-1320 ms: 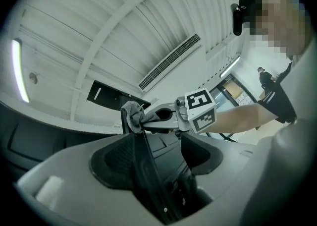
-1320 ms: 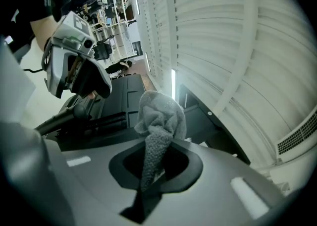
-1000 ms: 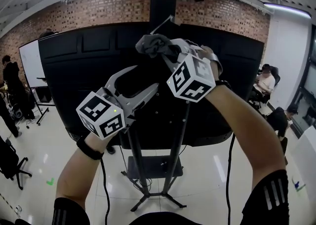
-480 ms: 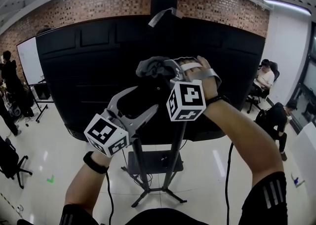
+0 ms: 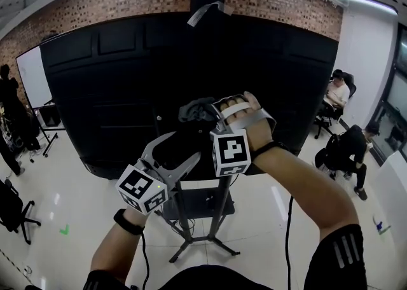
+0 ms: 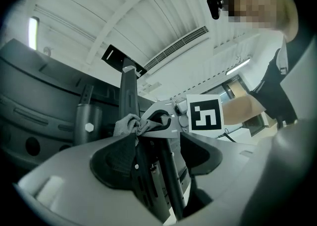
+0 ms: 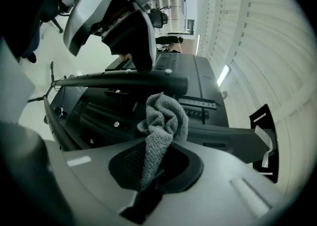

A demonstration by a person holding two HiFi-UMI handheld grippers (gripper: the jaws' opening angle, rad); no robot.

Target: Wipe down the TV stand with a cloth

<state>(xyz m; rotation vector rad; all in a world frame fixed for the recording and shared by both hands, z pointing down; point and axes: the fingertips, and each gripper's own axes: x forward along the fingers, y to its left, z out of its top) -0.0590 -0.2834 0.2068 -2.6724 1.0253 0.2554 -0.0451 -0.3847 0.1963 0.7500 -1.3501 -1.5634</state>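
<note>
The black back of a big TV (image 5: 108,85) on a wheeled TV stand (image 5: 219,209) fills the head view. My right gripper (image 5: 202,112) is shut on a crumpled grey cloth (image 5: 196,109) and holds it against the TV's back near the centre column. The right gripper view shows the cloth (image 7: 163,118) bunched up out of the right gripper (image 7: 156,168), touching a dark bar. My left gripper (image 5: 177,150) is open just below and to the left. In its own view the left gripper (image 6: 158,168) has the stand's dark post (image 6: 166,180) running between the jaws, with the cloth (image 6: 128,123) beyond.
People sit on chairs at the right (image 5: 336,95), and one stands at far left (image 5: 9,95) by a whiteboard (image 5: 30,75). An office chair (image 5: 13,209) stands on the glossy floor at left. A grey tape strip (image 5: 206,10) sticks up from the TV's top edge.
Both grippers have come down from the TV's top edge to its middle, and the cloth has moved down the back with the right one. The left gripper stays open.
</note>
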